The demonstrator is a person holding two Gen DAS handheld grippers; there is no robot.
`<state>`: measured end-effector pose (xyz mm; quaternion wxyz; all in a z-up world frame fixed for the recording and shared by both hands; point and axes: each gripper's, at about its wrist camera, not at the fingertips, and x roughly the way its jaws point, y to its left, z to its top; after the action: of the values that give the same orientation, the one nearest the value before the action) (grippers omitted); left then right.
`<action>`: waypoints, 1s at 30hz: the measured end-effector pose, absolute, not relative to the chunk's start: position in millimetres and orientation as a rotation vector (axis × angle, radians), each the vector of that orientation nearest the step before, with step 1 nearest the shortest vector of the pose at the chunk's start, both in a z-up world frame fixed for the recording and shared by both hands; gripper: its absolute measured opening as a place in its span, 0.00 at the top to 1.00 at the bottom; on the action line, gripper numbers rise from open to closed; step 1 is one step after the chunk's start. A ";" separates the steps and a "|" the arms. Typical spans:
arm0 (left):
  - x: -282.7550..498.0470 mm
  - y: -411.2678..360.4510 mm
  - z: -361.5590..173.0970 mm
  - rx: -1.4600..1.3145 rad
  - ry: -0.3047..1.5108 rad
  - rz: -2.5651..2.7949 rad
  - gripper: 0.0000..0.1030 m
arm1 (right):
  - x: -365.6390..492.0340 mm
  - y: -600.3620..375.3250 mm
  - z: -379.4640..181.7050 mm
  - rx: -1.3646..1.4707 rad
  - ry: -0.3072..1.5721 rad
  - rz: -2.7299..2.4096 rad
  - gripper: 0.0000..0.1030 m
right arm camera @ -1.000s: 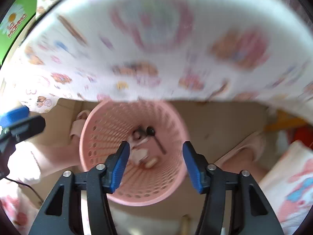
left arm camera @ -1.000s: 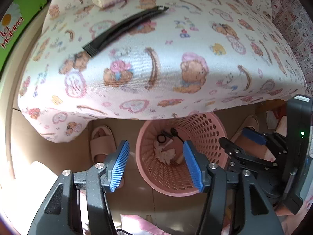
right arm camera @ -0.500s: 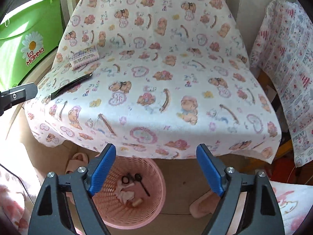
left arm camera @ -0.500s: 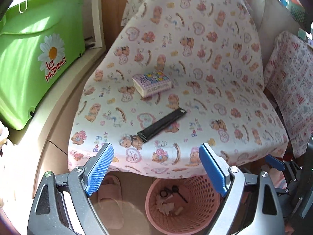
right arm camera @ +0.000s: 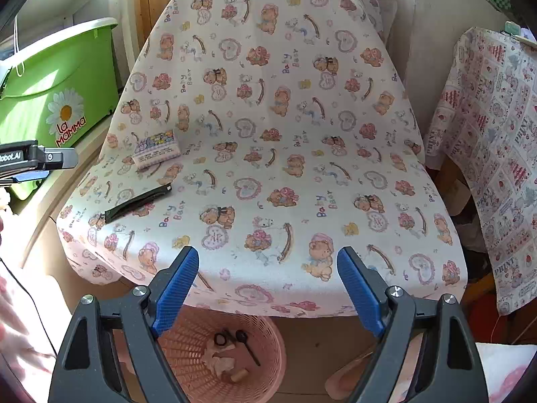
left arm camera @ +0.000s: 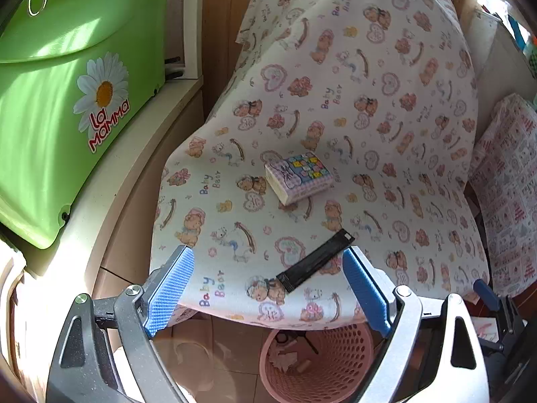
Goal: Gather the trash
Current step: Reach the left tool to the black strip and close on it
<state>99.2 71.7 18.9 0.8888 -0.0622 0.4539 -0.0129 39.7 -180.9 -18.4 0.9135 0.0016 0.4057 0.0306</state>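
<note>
A flat black strip (left arm camera: 315, 261) and a small tissue pack (left arm camera: 299, 177) lie on a chair covered in bear-print cloth (left arm camera: 386, 141). A pink perforated basket (left arm camera: 322, 366) stands on the floor under the chair's front edge, holding crumpled paper and small dark items. My left gripper (left arm camera: 268, 288) is open and empty, just in front of the black strip. My right gripper (right arm camera: 266, 288) is open and empty, above the basket (right arm camera: 221, 352) at the seat's front edge. The strip (right arm camera: 137, 202) and pack (right arm camera: 156, 149) lie to its far left.
A green tub (left arm camera: 67, 100) with a daisy logo sits on a ledge at the left. A second print-covered seat (right arm camera: 490, 154) stands at the right. A pink slipper (right arm camera: 352, 374) lies on the tiled floor beside the basket.
Both grippers have risen from just over the basket to seat height and opened wider. The left one has drawn closer to the black strip.
</note>
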 end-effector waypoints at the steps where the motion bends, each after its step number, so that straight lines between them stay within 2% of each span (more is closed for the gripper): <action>1: 104.1 72.5 21.1 -0.124 0.940 -0.021 0.13 | 41.0 -181.7 -16.6 0.013 0.833 0.063 0.16; 5: 121.4 65.6 27.1 -0.050 0.904 -0.001 0.13 | 44.3 -185.0 -13.3 0.020 0.823 0.052 0.16; 12: 141.5 59.6 10.9 -0.064 0.949 -0.065 0.13 | 49.7 -189.8 -13.5 0.026 0.823 0.035 0.16; 21: 142.2 36.9 -38.8 -0.003 1.147 -0.204 0.13 | 64.6 -192.5 -18.6 0.053 0.850 0.005 0.16; 30: 150.0 -18.5 -61.0 0.277 1.163 -0.233 0.13 | 70.8 -195.2 -18.9 0.084 0.859 -0.007 0.16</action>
<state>150.0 -18.5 -61.0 0.8201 0.1302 0.5464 -0.1096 70.8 -195.2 -18.9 0.9084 0.0405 0.4161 -0.0034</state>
